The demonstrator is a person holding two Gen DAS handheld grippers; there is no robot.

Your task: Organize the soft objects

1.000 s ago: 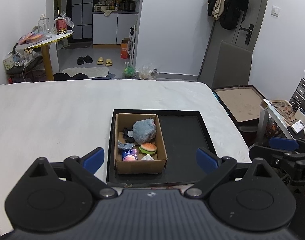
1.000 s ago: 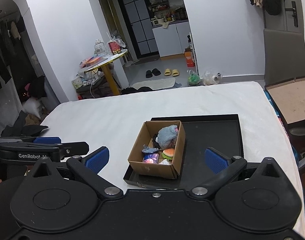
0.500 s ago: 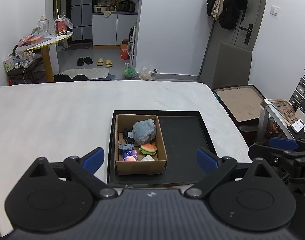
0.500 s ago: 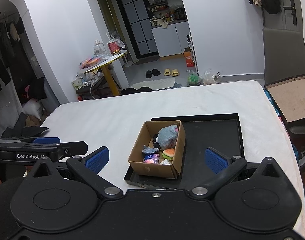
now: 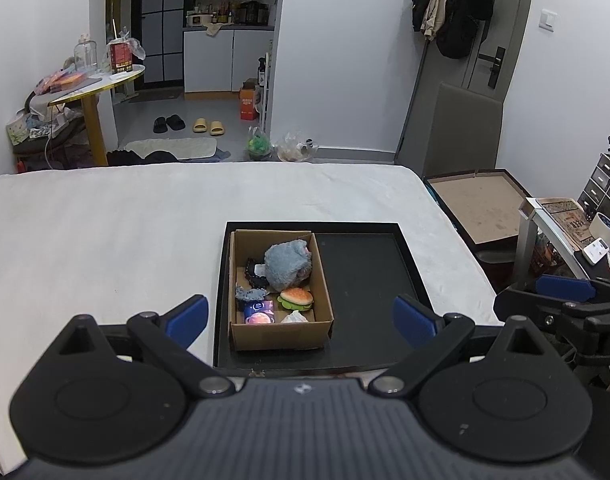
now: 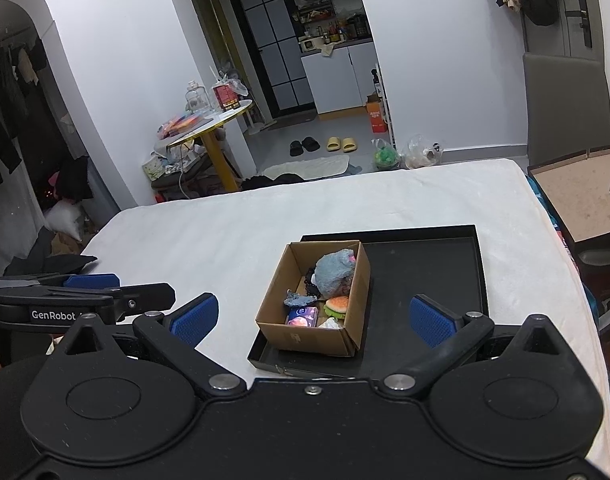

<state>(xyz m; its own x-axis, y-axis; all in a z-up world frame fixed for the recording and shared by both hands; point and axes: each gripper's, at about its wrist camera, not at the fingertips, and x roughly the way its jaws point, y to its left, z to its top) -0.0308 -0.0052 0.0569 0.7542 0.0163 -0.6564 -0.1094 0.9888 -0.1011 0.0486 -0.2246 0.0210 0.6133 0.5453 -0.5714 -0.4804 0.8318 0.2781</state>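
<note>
A cardboard box sits in the left half of a black tray on a white bed. In the box lie a grey-blue plush, a toy burger, a black ring and a small printed packet. The tray's right half is bare. Both the left gripper and the right gripper hang above the bed with jaws spread, holding nothing. Only the right wrist view shows the archway with hanging clothes.

The left gripper hangs level above the near edge of the bed, its blue-padded fingers spread wide and holding nothing. The right gripper hangs just beside it, at about the same height over that edge, its fingers spread equally wide, with nothing between them either.
</note>
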